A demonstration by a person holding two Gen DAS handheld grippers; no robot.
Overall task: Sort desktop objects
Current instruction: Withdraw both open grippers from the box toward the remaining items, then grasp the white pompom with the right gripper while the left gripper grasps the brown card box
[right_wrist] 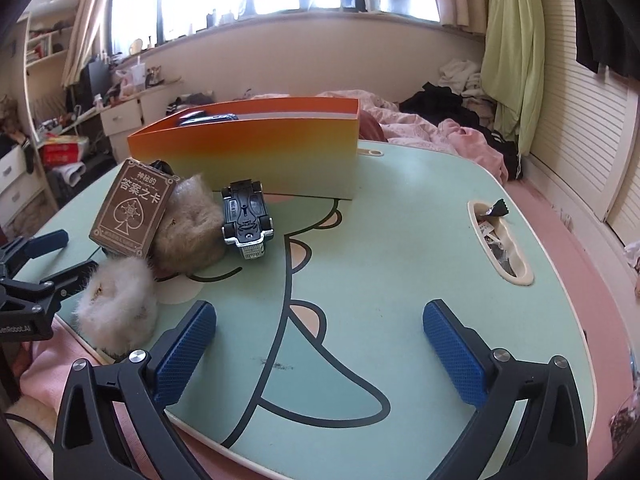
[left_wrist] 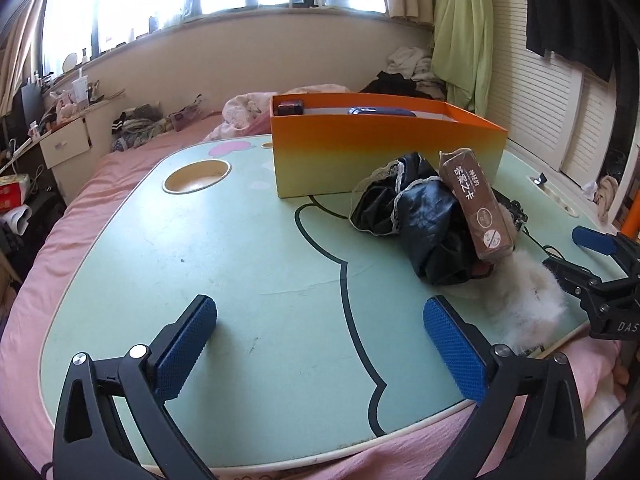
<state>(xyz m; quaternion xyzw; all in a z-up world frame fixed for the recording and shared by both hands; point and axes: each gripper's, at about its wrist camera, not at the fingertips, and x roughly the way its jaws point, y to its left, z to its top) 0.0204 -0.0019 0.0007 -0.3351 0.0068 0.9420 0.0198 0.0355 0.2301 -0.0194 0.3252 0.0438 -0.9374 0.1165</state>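
An orange-to-yellow box (left_wrist: pixel 384 152) (right_wrist: pixel 256 152) stands at the back of the green lap table (left_wrist: pixel 240 240); a dark red item (left_wrist: pixel 290 107) and a blue item (left_wrist: pixel 376 111) lie inside it. In front of it are a black lace-trimmed cloth (left_wrist: pixel 416 216), a brown card box (left_wrist: pixel 476 208) (right_wrist: pixel 134 208), a brown fluffy ball (right_wrist: pixel 192 232), a white fluffy ball (left_wrist: pixel 520 296) (right_wrist: pixel 116 304) and an upturned black toy car (right_wrist: pixel 248 216). My left gripper (left_wrist: pixel 320 306) (right_wrist: pixel 80 251) is open over bare table, left of the pile. My right gripper (right_wrist: pixel 320 308) (left_wrist: pixel 562 248) is open and empty, right of the white ball.
The table rests on a pink bed. It has a round cup hole (left_wrist: pixel 196 176) at the back left and a slot (right_wrist: pixel 500 240) with wrapper scraps on the right. Clothes are heaped behind the box. A cluttered desk (left_wrist: pixel 68 136) stands at the far left.
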